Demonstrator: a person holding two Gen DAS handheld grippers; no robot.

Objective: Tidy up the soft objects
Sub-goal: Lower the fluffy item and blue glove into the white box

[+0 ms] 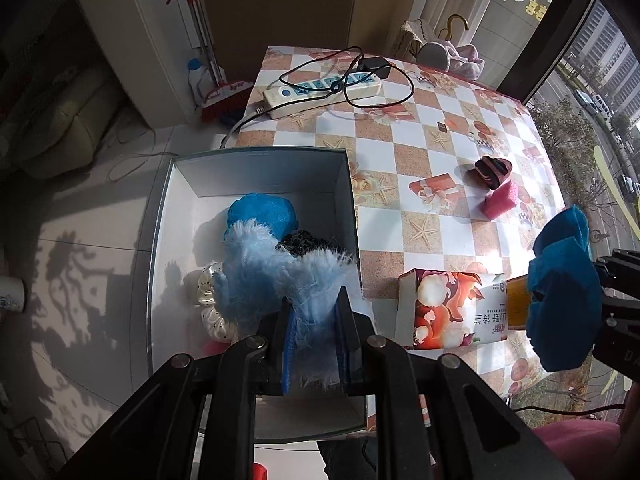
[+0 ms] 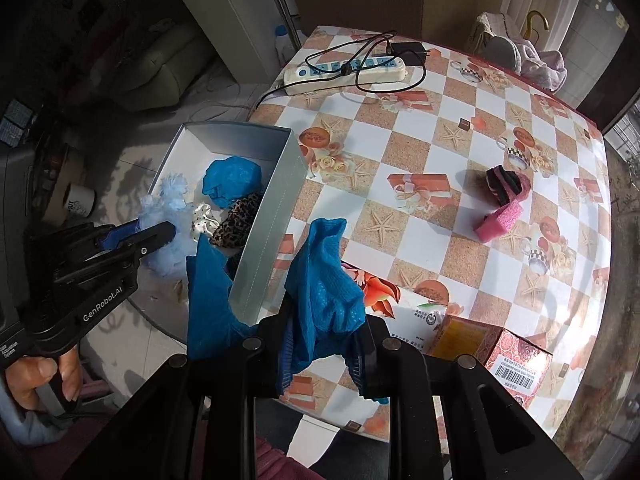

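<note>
Fluffy pale-blue fabric [image 1: 280, 276] is clamped in the left tongs [image 1: 316, 344] above the open grey box [image 1: 256, 172], which already holds a blue cloth bundle [image 1: 262, 212], a leopard-print scrunchie [image 2: 238, 220] and a white dotted scrunchie [image 2: 204, 218]. Just beside the box's near corner, the right tongs [image 2: 320, 354] are closed on a blue mesh cloth [image 2: 324, 284] that drapes loosely. Its hanging tail could snag the box wall or fall outside. Well away from the box, a pink sponge [image 1: 500, 200] and a striped roll [image 1: 492, 170] lie on the table [image 1: 400, 136].
</note>
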